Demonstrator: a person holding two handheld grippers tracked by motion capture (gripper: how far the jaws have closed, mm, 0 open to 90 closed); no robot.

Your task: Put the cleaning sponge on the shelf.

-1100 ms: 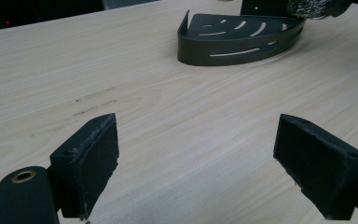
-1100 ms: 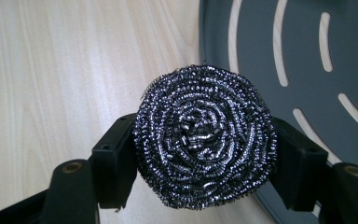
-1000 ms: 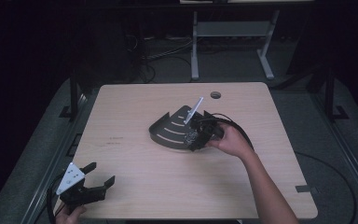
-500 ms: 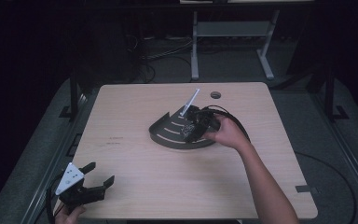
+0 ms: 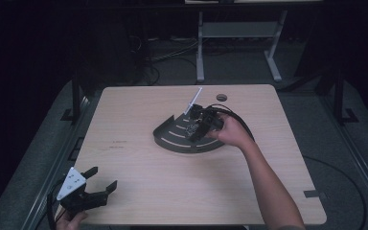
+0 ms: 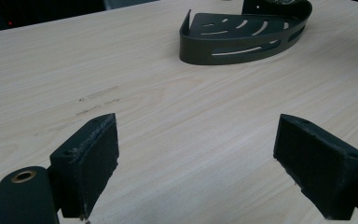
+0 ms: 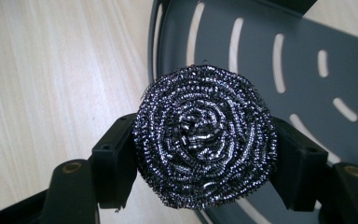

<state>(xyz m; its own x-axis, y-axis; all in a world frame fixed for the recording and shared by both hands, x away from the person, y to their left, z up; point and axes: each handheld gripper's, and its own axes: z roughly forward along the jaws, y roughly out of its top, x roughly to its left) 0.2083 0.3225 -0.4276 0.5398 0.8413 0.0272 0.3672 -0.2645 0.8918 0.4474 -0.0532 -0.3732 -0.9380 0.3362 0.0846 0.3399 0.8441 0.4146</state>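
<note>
A round steel wool scourer [image 7: 205,137] sits between the pads of my right gripper [image 7: 205,158], which is shut on it. It hangs over the rim of a dark grey slotted corner tray [image 7: 279,70]. From above, the right gripper [image 5: 195,129] is over the tray [image 5: 175,136] in the middle of the table. My left gripper [image 5: 100,182] rests at the table's near left corner, jaws wide apart and nothing between them. Its own view shows the two black pads [image 6: 91,156] over bare wood, with the tray [image 6: 242,35] far off.
The light wood table [image 5: 172,191] has a cable hole [image 5: 221,97] at its far edge. A black cable [image 5: 239,124] loops by the right hand. A white metal stand [image 5: 235,28] is on the floor behind the table.
My right gripper has moved left and forward with the scourer, from the tray's right side to over the tray. The left gripper has stayed put.
</note>
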